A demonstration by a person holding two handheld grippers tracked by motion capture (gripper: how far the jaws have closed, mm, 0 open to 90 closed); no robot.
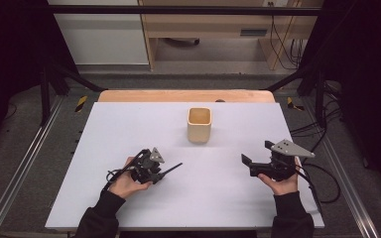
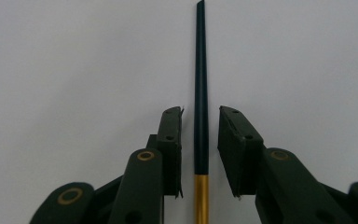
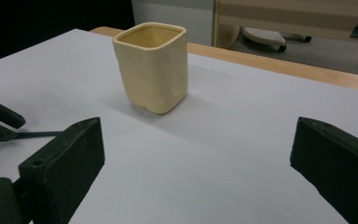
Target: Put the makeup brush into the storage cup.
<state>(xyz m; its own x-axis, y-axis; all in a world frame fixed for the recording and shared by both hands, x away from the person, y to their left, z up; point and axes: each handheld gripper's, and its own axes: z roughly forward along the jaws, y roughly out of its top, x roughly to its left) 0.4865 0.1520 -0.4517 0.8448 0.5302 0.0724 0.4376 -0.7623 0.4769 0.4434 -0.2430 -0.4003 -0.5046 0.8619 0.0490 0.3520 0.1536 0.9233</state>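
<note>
A thin dark stick (image 2: 200,70) with a gold band near its lower end runs straight between the jaws of my left gripper (image 2: 200,112). A narrow gap shows on each side of it, so the pads do not press on it and the gripper is open. In the high view the left gripper (image 1: 161,173) is at the front left of the table, with the stick (image 1: 173,168) pointing right and away. My right gripper (image 1: 256,151) stands wide open and empty at the front right. A cream square cup (image 1: 199,125) stands upright beyond both grippers, and the right gripper (image 3: 198,154) faces the cup (image 3: 151,67).
A white sheet (image 1: 129,129) covers the table, and a wooden edge (image 1: 178,95) shows at the back. Dark frame rails (image 1: 25,163) run along both sides, with cables (image 1: 322,173) at the right. The right gripper view catches the left gripper (image 3: 0,123) at its left edge.
</note>
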